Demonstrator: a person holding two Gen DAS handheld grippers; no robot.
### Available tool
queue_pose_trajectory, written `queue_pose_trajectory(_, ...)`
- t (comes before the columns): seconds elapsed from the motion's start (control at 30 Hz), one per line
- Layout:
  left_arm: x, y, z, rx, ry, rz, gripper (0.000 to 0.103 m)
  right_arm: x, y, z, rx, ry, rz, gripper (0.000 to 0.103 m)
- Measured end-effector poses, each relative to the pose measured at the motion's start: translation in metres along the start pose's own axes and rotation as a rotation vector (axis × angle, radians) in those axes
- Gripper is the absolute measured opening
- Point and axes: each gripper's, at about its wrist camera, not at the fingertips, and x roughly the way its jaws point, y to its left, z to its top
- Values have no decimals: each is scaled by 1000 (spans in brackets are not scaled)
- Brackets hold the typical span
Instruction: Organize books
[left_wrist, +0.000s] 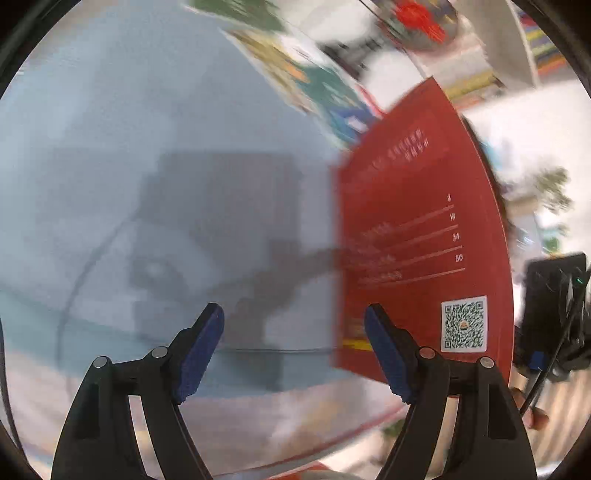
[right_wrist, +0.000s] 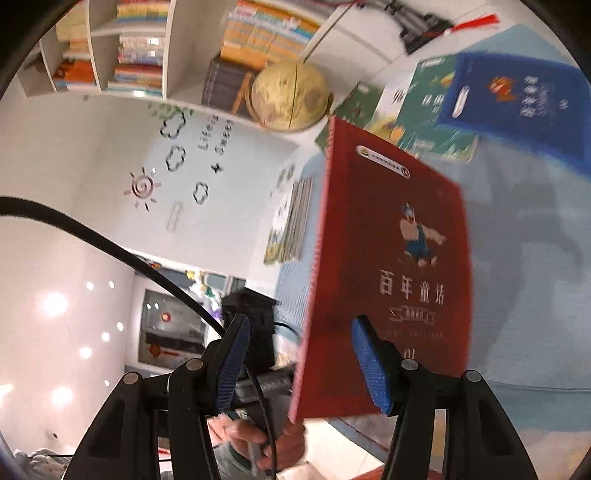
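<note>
A: Is the right gripper (right_wrist: 301, 367) clamping the thin red picture book (right_wrist: 391, 266)?
B: Hard to tell; only one pad (right_wrist: 369, 363) visibly touches the lifted cover.
A: The left gripper (left_wrist: 293, 352)?
B: Apart, empty. Its view shows the back-cover code; blurred books (right_wrist: 461, 107) lie beyond.

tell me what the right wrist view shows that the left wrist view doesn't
Only the right wrist view shows the red book's front cover with a cartoon figure, the globe, the bookshelves, the wall stickers and a hand below. Only the left wrist view shows the book's back cover with its QR code, and the left gripper, open with nothing between its fingers. Both show the red book raised above the light blue table and colourful books lying further back.
</note>
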Motion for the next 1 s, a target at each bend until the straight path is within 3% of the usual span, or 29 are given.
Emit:
queue_pose_trajectory(0.07,-16,21,-1,6,-52,191,76,17,-3,-6,10,23,-39,58)
queue_pose_trajectory(0.1,-24,33,-2,14,-72,248,76,21,-10,-11,20,34,-75,61)
queue_pose_trajectory(0.2,-40,53,-6,-3,-83,245,76,42,-25,-18,18,43,-292,61)
queue_pose_trajectory(0.27,-42,48,-7,44,-81,230,76,58,-34,-20,-9,49,-455,61)
queue_pose_trajectory(0.37,-24,33,-4,136,-29,199,76,67,-49,-28,-18,34,-602,61)
queue_pose_trajectory(0.43,-7,24,-3,178,26,163,76,72,-55,-29,-18,28,-665,56)
queue_pose_trajectory(0.57,7,14,-5,256,58,162,76,80,-55,-39,-46,28,-716,48)
queue_pose_trajectory(0.63,9,9,-7,299,71,132,65,78,-51,-47,-45,37,-684,48)
queue_pose_trajectory(0.7,9,8,-8,328,72,147,65,77,-48,-56,-23,32,-641,49)
queue_pose_trajectory(0.77,6,12,-6,328,77,113,63,74,-49,-61,-2,15,-629,49)
queue_pose_trajectory(0.93,-29,21,10,197,70,-177,63,66,-58,-66,88,-37,-548,49)
queue_pose_trajectory(1.0,-39,12,14,180,78,-240,63,65,-62,-66,117,-53,-519,49)
